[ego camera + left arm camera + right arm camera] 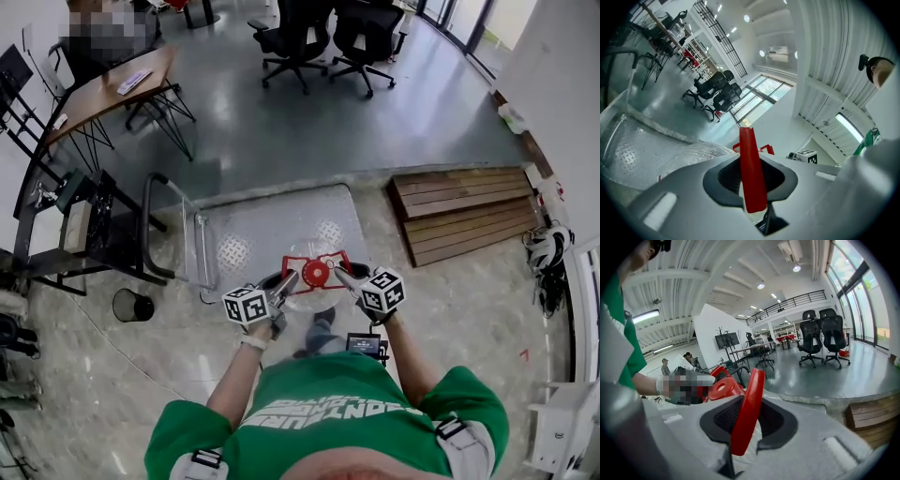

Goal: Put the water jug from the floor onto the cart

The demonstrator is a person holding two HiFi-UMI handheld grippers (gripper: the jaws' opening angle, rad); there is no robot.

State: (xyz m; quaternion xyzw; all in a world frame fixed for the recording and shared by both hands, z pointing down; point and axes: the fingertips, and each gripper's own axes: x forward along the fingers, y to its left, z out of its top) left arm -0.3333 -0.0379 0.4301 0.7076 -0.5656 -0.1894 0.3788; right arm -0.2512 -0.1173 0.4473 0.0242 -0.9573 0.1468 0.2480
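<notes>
The water jug (314,292) is clear plastic with a red cap (316,273) and a red carry handle (323,258). It hangs at the near edge of the cart (272,225), a flat metal platform with a push bar (159,220) on its left. My left gripper (286,284) is shut on the handle's left side, my right gripper (347,278) on its right side. In the left gripper view the red handle strip (749,154) stands pinched in the left gripper (751,185). In the right gripper view the handle (752,390) sits clamped in the right gripper (746,423), the cap (723,387) just beyond.
Wooden pallets (464,211) lie right of the cart. A black chair frame (94,225) and a small black bin (131,305) stand to its left. A desk (112,89) and office chairs (323,37) are farther back. My legs are directly under the jug.
</notes>
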